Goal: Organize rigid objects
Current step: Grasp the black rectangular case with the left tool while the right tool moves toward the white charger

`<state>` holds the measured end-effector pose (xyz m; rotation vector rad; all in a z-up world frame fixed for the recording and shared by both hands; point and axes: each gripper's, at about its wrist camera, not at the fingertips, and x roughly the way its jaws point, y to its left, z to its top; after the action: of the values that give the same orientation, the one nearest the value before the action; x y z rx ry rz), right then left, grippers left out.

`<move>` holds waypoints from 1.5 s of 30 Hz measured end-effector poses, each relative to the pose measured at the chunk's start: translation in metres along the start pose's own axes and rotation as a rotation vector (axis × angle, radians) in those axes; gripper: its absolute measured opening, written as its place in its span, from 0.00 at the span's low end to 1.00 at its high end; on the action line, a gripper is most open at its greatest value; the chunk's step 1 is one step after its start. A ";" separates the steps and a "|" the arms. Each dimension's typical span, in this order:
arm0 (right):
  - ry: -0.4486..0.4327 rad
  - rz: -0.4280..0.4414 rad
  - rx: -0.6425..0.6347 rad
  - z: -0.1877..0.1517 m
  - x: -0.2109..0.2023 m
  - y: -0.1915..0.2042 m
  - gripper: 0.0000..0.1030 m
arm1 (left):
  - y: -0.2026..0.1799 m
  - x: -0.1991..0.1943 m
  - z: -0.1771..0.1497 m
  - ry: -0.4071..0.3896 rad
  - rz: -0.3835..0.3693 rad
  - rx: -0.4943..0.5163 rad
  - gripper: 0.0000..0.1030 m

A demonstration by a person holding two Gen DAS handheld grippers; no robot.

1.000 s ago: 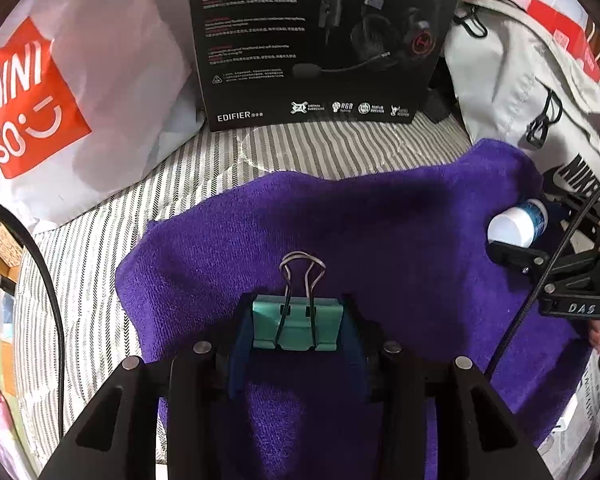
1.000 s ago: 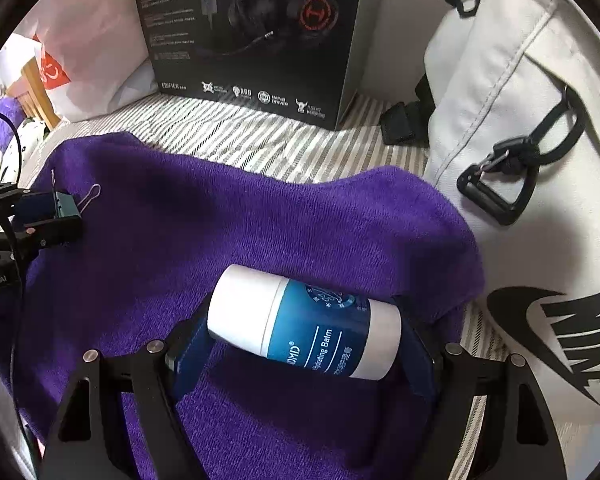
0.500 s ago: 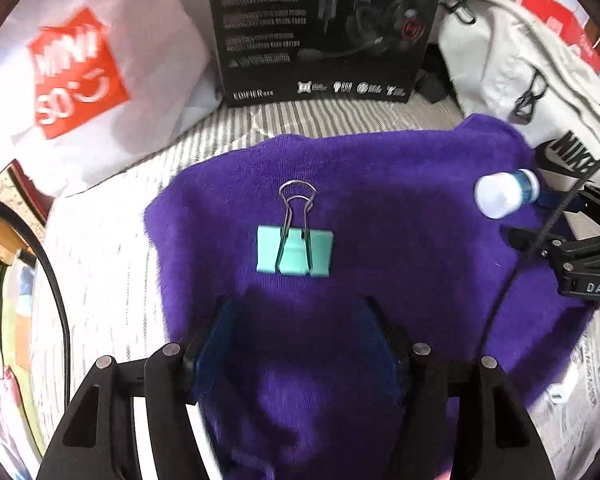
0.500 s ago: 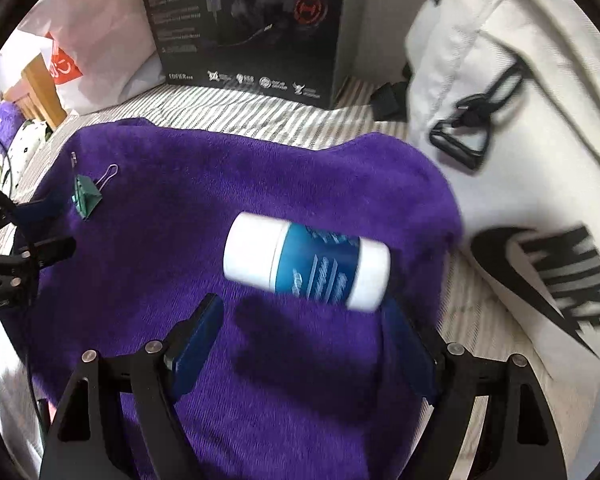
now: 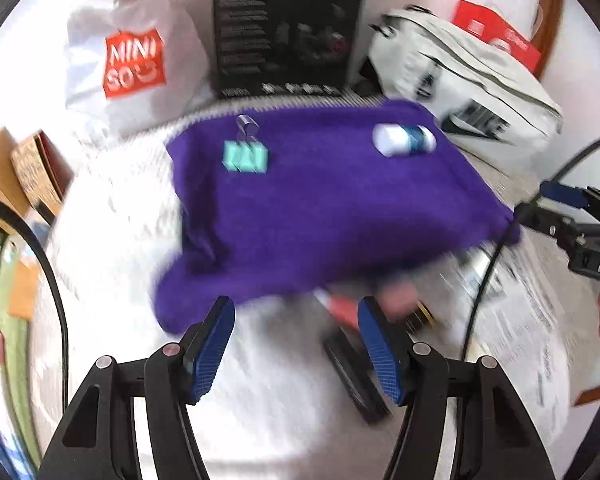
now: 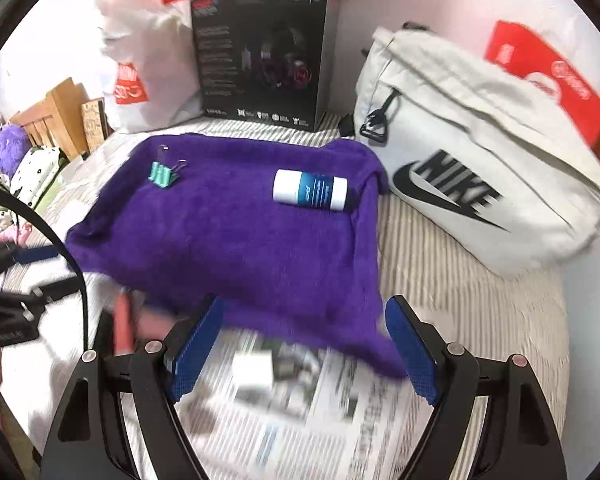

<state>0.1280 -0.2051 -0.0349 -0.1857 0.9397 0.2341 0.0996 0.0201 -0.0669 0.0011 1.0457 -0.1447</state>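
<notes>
Two things lie on the purple terry towel (image 6: 236, 240), well apart: the teal metal binder clip (image 6: 164, 175) at about ten o'clock and the white-and-blue cylindrical balm tube (image 6: 310, 191) on its side at about two o'clock, near the towel's right edge. The right gripper (image 6: 305, 348) hangs over the towel's near hem with its blue-padded jaws spread wide and nothing between them, printed newspaper (image 6: 300, 408) blurred beneath. Over to the left wrist view: the left gripper (image 5: 296, 340) stands about half open and empty, above pale bedding at the towel's six o'clock, with a blurred red-and-pink object (image 5: 340, 308) and a dark flat one (image 5: 356, 380) just beside its right finger; what they are, I cannot tell. At twelve o'clock beyond the towel stands a black headset box (image 6: 260, 60), a white Miniso bag (image 5: 134, 60) at eleven, a pale grey Nike bag (image 6: 480, 168) at three.
</notes>
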 end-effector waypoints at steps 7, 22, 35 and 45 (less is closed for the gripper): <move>-0.001 0.003 0.026 -0.053 -0.024 0.007 0.80 | -0.026 0.015 -0.037 0.070 -0.017 0.001 0.60; 0.006 0.041 0.113 -0.087 -0.019 0.003 0.80 | -0.023 0.024 -0.046 0.043 0.051 0.074 0.29; 0.056 0.046 0.129 -0.094 0.000 -0.004 0.80 | -0.009 0.023 -0.043 0.059 0.092 0.116 0.33; 0.065 0.033 0.138 -0.094 0.011 -0.010 0.80 | -0.009 0.025 -0.040 0.028 0.036 0.123 0.20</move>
<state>0.0636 -0.2375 -0.0974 -0.0506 1.0205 0.1937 0.0767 0.0109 -0.1080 0.1334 1.0630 -0.1769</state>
